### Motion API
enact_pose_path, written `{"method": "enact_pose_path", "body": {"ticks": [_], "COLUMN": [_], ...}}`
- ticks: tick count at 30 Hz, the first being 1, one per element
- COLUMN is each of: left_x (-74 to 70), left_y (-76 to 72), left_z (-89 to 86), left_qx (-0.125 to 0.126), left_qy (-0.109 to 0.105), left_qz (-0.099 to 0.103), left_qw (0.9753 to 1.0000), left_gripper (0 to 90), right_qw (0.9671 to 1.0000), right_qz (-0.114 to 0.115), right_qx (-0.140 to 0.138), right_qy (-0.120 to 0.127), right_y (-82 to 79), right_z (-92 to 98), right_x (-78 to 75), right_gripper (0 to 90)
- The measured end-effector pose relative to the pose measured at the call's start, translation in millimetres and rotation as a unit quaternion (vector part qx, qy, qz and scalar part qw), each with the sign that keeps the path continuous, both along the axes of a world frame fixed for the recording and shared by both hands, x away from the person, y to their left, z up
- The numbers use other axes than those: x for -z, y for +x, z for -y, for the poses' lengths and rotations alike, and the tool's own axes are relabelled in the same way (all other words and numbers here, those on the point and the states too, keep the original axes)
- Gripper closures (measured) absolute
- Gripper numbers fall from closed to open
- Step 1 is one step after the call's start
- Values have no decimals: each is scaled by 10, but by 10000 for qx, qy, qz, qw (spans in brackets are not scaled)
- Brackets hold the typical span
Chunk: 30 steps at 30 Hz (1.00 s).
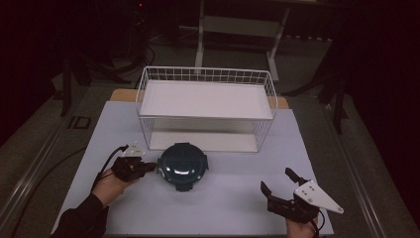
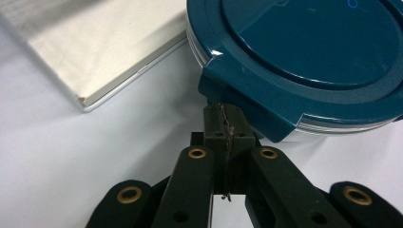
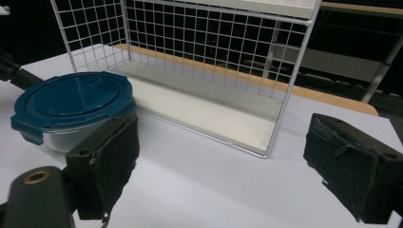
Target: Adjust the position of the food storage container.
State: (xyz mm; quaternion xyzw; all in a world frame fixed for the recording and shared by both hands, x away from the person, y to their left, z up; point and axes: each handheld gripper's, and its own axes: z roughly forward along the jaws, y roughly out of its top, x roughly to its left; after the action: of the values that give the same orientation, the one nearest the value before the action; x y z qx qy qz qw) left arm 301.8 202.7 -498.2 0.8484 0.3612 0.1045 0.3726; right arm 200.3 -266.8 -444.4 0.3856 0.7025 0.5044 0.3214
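Right now my left gripper [image 1: 148,166] sits at the lower left of the high view, its jaws pressed fully together with nothing between them. Through the left gripper view the closed tips come right up to a latch tab of the teal-lidded container [image 2: 304,61], just beneath that tab; whether they touch it I cannot tell. That container [image 1: 182,166] stands on the white table [image 1: 223,198] at the centre of the high view, directly in front of the wire rack [image 1: 206,106] and close to its lower shelf. My right gripper [image 1: 277,183] rests at the lower right, well apart from the container, jaws spread wide and empty. Its own view shows the container [image 3: 71,102] at the left.
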Motion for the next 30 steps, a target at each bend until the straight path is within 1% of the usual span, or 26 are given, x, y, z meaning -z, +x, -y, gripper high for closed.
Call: {"method": "enact_pose_path", "body": {"ticks": [1,2,5,6,7,8,9,12,13,14,16,18,19,25,30], "left_x": [-1,-1,1,1,0,0,-3,-3,-1,0,2,2,1,3,-6], "left_y": [14,14,63,63,89,89,112,120,138,141,152,152,169,195,223], "left_z": [35,35,162,162,233,233,310,339,413,439,482,482,549,635,713], "left_qx": [32,32,105,105,169,169,217,231,291,311,353,353,396,455,561], "left_qy": [-25,-25,-70,-70,-72,-72,-67,-72,-92,-102,-111,-111,-99,-126,-64], "left_qz": [-2,-2,-3,-3,-3,-3,-8,-13,-19,-11,-13,-13,1,-12,12], "left_qw": [10000,10000,9999,9999,9998,9998,9997,9997,9995,9995,9993,9993,9992,9989,9984], "left_gripper": [898,898,898,898,898,898,898,898,898,898,898,898,898,898,898], "right_qw": [10000,10000,10000,10000,10000,10000,10000,10000,10000,10000,10000,10000,9999,9999,9999], "right_qz": [-14,-14,-17,-17,-24,-24,-29,-30,-31,-31,-28,-34,-41,-45,-54], "right_qx": [-10,-10,-36,-36,-41,-41,-44,-50,-70,-71,-79,-83,-95,-112,-142], "right_qy": [-5,-5,-24,-24,-7,-7,-6,-2,-11,-6,-6,-9,-14,-11,-23], "right_y": [2,2,5,5,5,5,7,7,6,5,6,6,8,5,8], "right_z": [-6,-6,-15,-15,-12,-12,-9,-9,-12,-13,-15,-17,-21,-29,-39], "right_x": [3,3,9,9,9,9,9,10,12,12,12,13,15,18,21], "right_gripper": [113,113,113,113,113,113,113,113,113,113,113,113,113,113,113]}}
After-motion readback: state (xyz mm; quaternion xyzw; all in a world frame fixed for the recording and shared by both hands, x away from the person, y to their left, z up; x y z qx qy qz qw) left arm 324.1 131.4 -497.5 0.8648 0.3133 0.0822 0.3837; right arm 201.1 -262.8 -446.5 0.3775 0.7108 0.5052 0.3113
